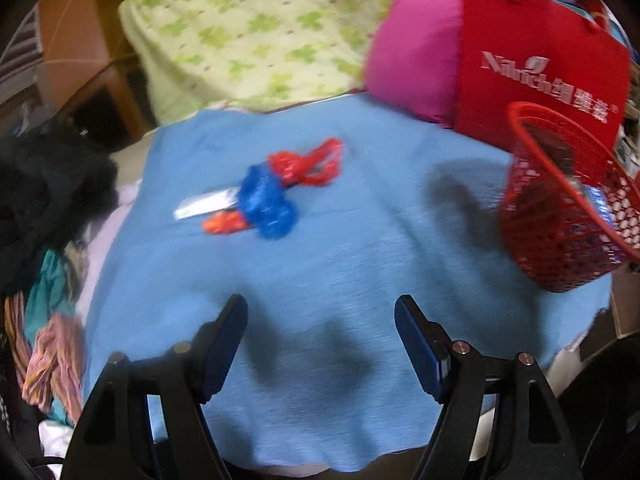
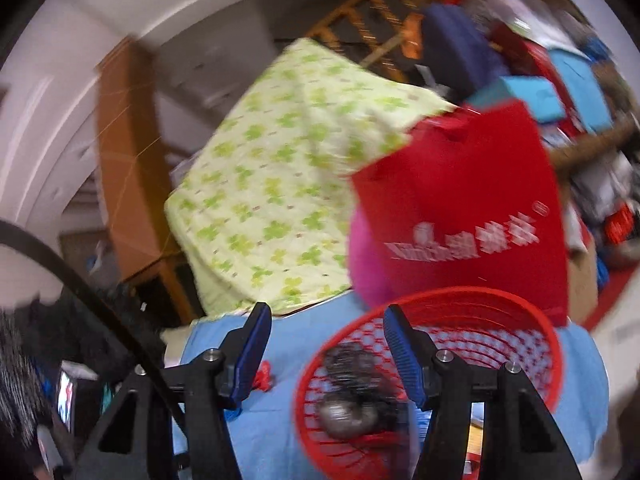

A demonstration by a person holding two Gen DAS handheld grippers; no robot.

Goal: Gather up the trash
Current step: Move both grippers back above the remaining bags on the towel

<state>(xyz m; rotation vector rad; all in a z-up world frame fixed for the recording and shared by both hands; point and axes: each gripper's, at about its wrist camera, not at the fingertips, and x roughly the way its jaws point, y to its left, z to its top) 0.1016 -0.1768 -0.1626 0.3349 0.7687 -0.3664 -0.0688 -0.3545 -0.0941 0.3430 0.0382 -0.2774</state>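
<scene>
Lying on a blue cloth (image 1: 320,248) spread over the table: a small heap of trash (image 1: 264,196), toward the far left part of the cloth. The heap holds a crumpled blue plastic bag (image 1: 266,204), a red plastic bag (image 1: 310,164), an orange scrap (image 1: 224,224) and a white wrapper (image 1: 204,204), all touching. Both views blurred.

Left gripper (image 1: 320,320): fingers wide apart, nothing between them, above the near edge of the cloth, well apart from the heap.

Right gripper (image 2: 326,332): fingers apart, nothing held, over the near rim of a red mesh basket (image 2: 520,320) that stands at the right edge of the cloth. Basket already contains dark crumpled items (image 2: 352,396); what they are cannot be told.

Behind the basket: a red paper bag (image 1: 536,72) with white lettering, a pink cushion (image 1: 412,56), a green-patterned quilt (image 1: 260,32).
</scene>
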